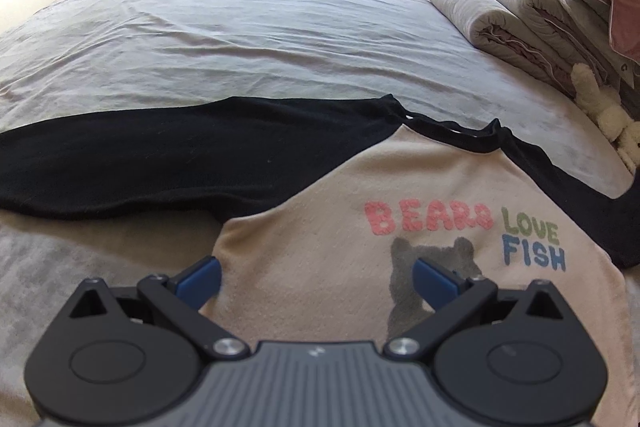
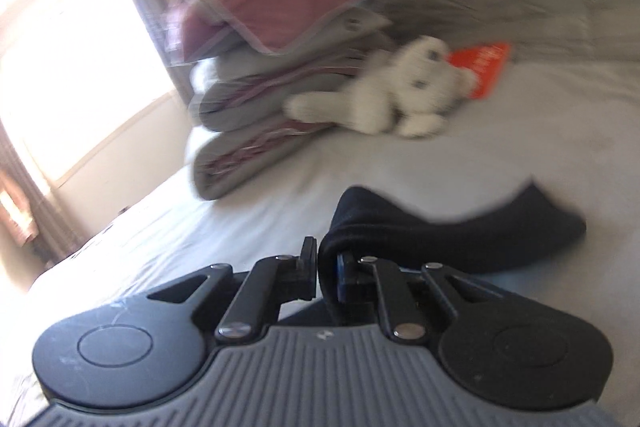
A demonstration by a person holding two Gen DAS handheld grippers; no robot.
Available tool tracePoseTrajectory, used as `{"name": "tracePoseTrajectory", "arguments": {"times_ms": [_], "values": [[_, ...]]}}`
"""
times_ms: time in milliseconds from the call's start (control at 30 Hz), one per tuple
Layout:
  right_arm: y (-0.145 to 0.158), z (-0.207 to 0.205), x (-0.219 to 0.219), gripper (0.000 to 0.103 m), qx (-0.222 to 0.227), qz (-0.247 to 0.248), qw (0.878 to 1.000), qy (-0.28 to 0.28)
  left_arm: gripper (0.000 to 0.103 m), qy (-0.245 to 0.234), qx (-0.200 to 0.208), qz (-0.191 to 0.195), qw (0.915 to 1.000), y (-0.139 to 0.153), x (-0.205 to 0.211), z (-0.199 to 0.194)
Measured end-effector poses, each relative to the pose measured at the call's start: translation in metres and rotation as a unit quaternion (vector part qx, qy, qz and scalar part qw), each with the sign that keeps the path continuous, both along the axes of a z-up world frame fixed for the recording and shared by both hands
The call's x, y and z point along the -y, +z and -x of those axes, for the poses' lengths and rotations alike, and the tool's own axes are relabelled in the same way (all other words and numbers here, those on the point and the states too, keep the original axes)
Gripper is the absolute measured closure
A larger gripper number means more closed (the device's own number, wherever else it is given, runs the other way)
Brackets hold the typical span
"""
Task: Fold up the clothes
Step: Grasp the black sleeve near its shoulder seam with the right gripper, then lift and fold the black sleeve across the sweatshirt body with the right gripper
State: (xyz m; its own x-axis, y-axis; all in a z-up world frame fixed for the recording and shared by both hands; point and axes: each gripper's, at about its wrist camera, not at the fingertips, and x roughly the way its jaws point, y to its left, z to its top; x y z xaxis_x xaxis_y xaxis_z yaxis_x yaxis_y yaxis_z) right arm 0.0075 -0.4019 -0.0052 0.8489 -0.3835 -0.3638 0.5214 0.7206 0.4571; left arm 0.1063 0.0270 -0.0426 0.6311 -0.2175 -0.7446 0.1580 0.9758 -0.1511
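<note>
A grey bed (image 1: 224, 27) carries the shirt (image 1: 320, 187), cream with black sleeves, spread flat at its near edge. Folded quilts (image 2: 256, 131) are stacked on the bed, a white plush toy (image 2: 384, 95) lying against them. The left gripper (image 1: 316, 285) hovers spread over the shirt's front, holding nothing. The right gripper (image 2: 325, 267) pinches a black sleeve (image 2: 460, 227), lifted off the bed.
</note>
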Motion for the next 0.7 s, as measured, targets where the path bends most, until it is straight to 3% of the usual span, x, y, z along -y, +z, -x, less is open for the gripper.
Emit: {"name": "tracePoseTrajectory", "arguments": {"times_ms": [300,533,700], "values": [[0.026,-0.021,-0.081,0.090,-0.011,0.073,0.990,0.120,0.001,-0.010,0.005,0.004,0.9999,0.006,0.000,0.001],[0.016,-0.044,-0.148,0.090,-0.046,0.146,0.964,0.218,0.001,-0.003,0.009,0.005,0.9999,0.009,-0.003,-0.001],[-0.005,-0.062,-0.188,0.090,-0.077,0.169,0.943,0.275,0.001,0.004,0.012,0.004,0.9999,0.010,-0.005,-0.001]]}}
